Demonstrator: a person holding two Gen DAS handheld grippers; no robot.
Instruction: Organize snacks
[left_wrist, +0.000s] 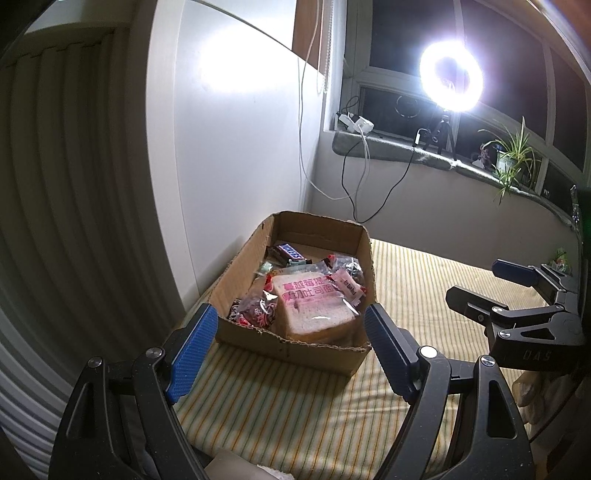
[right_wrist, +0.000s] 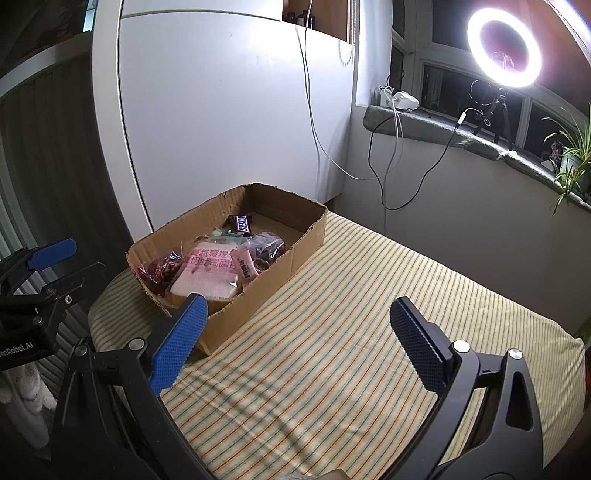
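Observation:
A shallow cardboard box (left_wrist: 236, 266) (right_wrist: 306, 236) sits on a striped cloth at the left, against the white panel. Inside lie a wrapped slice of toast bread (left_wrist: 314, 306) (right_wrist: 208, 275), a Snickers bar (left_wrist: 290, 252) (right_wrist: 242, 222), a small pink sachet (left_wrist: 349, 286) (right_wrist: 245, 267) and clear bags of dark red snacks (left_wrist: 255, 310) (right_wrist: 160, 267). My left gripper (left_wrist: 291, 350) stands open just in front of the box's near wall, holding nothing. My right gripper (right_wrist: 299, 347) is open over the bare cloth to the right of the box, also with nothing in it.
The striped cloth (right_wrist: 351, 332) stretches wide to the right of the box. A white panel (left_wrist: 240, 129) rises behind it. On the windowsill stand a ring light on a tripod (left_wrist: 450, 75), a power strip with hanging cables (left_wrist: 356, 123) and a potted plant (left_wrist: 511, 157).

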